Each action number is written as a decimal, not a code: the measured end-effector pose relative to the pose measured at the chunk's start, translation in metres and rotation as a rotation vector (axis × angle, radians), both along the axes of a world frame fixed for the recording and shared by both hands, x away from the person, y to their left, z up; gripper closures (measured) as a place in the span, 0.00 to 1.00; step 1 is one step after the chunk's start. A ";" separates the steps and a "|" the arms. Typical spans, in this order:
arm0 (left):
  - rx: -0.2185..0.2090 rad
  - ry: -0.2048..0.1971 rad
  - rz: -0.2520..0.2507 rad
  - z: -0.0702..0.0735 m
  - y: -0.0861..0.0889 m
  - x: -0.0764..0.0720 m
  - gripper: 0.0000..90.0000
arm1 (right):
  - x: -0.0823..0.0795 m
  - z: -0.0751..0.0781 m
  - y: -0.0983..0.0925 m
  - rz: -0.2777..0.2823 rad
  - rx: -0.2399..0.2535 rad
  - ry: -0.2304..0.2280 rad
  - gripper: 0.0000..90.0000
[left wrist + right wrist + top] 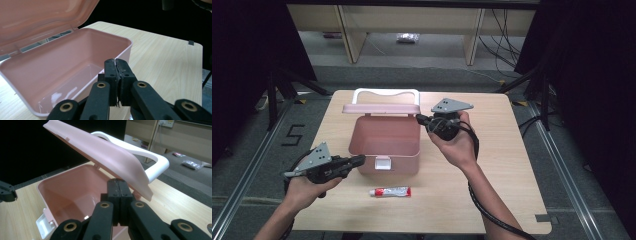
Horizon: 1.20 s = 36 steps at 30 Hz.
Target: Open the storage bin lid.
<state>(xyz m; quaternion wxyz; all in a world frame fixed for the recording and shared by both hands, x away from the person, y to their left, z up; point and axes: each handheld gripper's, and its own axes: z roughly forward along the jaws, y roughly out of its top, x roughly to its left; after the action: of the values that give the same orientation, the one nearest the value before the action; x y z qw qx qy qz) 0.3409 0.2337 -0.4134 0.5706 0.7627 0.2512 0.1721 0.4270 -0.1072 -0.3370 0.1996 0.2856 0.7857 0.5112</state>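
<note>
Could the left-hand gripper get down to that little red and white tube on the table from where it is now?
Probably yes. The tube lies in the open on the table, in front of the pink box, with nothing between it and the left gripper. Its fingers are shut, so they must open first.

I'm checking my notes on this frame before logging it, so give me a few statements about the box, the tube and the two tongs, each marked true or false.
1. The pink box stands with its lid open. True.
2. A tube lies inside the box. False: the box is empty in both gripper views; the red and white tube lies on the table in front of it.
3. The left tongs are shut on nothing. True.
4. The right tongs grip the lid's white handle. False: their jaws are shut together, holding nothing, by the box's right rim.
5. The box's white latch faces the person. True.
</note>
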 end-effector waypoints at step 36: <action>0.036 -0.011 -0.067 -0.013 -0.010 -0.001 0.89 | 0.023 0.008 0.001 -0.055 0.012 -0.014 1.00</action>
<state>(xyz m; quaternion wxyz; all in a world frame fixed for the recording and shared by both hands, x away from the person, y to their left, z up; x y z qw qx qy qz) 0.3402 0.2233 -0.4269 0.5634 0.7799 0.2194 0.1617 0.4497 -0.1062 -0.3288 0.2172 0.3045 0.7731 0.5123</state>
